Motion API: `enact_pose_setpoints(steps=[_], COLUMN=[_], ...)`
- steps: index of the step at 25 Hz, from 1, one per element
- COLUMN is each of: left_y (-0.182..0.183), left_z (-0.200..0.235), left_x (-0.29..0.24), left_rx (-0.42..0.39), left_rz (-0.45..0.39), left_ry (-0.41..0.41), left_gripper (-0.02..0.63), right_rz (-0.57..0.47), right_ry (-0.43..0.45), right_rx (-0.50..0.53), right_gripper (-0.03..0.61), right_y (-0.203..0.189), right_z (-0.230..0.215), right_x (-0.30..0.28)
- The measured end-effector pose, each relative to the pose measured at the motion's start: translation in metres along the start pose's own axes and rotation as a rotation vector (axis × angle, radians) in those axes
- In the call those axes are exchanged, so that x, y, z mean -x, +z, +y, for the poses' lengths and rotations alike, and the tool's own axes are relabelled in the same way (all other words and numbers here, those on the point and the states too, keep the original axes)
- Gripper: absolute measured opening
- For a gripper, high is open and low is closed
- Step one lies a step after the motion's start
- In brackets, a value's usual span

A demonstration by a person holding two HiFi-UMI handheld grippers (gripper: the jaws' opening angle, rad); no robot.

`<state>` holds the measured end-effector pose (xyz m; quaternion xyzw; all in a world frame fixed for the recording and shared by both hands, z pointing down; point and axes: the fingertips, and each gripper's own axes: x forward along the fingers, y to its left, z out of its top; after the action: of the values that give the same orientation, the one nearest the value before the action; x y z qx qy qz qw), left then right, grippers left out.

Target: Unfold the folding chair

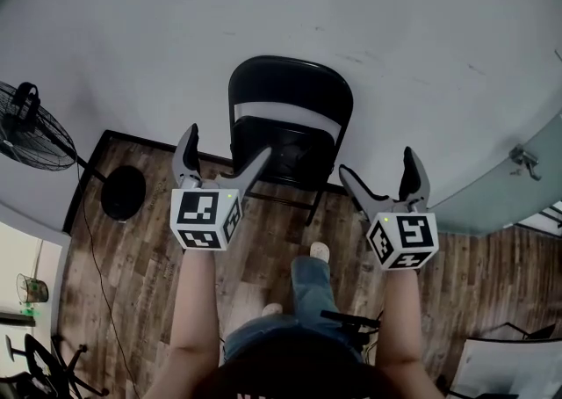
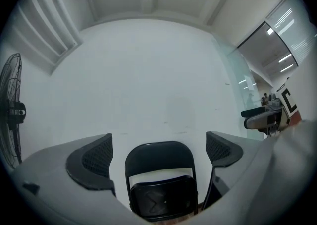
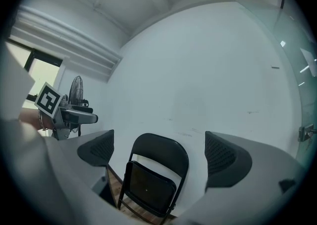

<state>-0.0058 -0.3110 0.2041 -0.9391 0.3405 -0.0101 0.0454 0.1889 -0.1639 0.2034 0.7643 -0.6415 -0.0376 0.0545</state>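
Observation:
A black folding chair point(image 1: 290, 129) leans folded against the white wall, its seat flipped up flat under the backrest. It shows in the left gripper view point(image 2: 159, 179) and the right gripper view point(image 3: 153, 174) too, framed between the jaws. My left gripper point(image 1: 224, 149) is open, held in the air just left of the chair's seat and short of it. My right gripper point(image 1: 379, 174) is open too, hanging to the right of the chair. Neither touches the chair.
A black standing fan point(image 1: 35, 129) with a round base point(image 1: 122, 192) stands left of the chair on the wooden floor point(image 1: 132, 248). A glass partition point(image 1: 509, 186) runs at the right. The person's legs and shoes point(image 1: 318, 252) are below the chair.

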Motion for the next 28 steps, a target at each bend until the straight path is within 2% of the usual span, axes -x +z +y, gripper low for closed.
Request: enact_pose_setpoints(steps=[7, 15, 24, 28], left_y=[-0.026, -0.053, -0.115, -0.158], left_z=[0.003, 0.005, 0.004, -0.003], left_x=[-0.088, -0.188, -0.24, -0.25], left_rx=[0.008, 0.048, 0.113, 0.148], left_rz=[0.065, 0.136, 0.263, 0.346], left_ry=[0.063, 0.176, 0.267, 0.243], left_gripper=[0.569, 0.568, 0.568, 0.569], right_rz=[0.032, 0.135, 0.267, 0.314], right_ry=[0.047, 0.184, 0.344, 0.404], right_rx=[-0.031, -0.02, -0.003, -0.01], right_gripper=[0.563, 0.545, 0.528, 0.523], right_y=[-0.03, -0.08, -0.145, -0.177], right_z=[-0.066, -0.14, -0.161, -0.153], right_x=[-0.083, -0.191, -0.275, -0.298])
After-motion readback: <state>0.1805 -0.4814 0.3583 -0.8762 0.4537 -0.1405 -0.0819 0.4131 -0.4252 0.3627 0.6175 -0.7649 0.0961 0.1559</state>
